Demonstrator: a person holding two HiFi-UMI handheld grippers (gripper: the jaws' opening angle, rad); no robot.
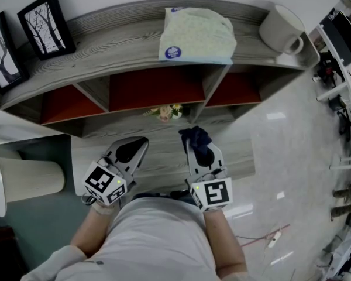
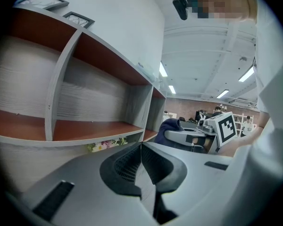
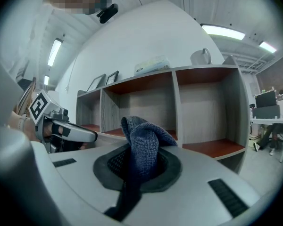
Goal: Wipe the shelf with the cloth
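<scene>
Right tool (image 3: 140, 169) is clamping a dark blue cloth (image 3: 144, 135), bunched forward for wiping the shelf (image 1: 123, 40); left tool (image 2: 140, 149) is hanging closed and empty

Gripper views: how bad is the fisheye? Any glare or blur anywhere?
Left gripper view: strong fisheye, shelf edges bow, corners vignetted black, ceiling lights blown out. Right gripper view: same bowing and vignette; cloth up close is sharp. Head view: white glare patches on the glossy floor; no motion blur.
</scene>
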